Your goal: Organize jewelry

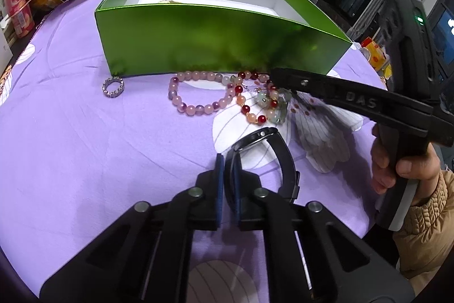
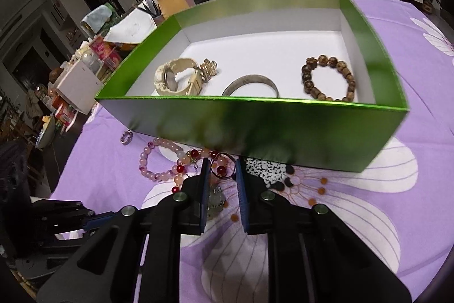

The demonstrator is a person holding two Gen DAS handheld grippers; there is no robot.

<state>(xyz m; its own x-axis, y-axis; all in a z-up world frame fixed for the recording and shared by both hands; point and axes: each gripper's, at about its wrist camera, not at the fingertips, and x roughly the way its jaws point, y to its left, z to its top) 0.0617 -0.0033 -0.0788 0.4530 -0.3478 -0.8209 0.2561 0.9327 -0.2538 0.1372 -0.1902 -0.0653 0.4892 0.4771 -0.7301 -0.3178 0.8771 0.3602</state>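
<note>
Green box sits on the purple cloth, holding a cream watch, a silver bangle and a brown bead bracelet. In front of the box lie a pink bead bracelet and a small ring. The left gripper is clamped on a black watch; the right gripper, jaws apart, straddles a red-beaded bracelet.

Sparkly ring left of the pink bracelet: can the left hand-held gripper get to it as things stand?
Probably not yet. The left hand-held gripper is shut on a black watch. The ring itself lies clear on the cloth beside the box.
</note>
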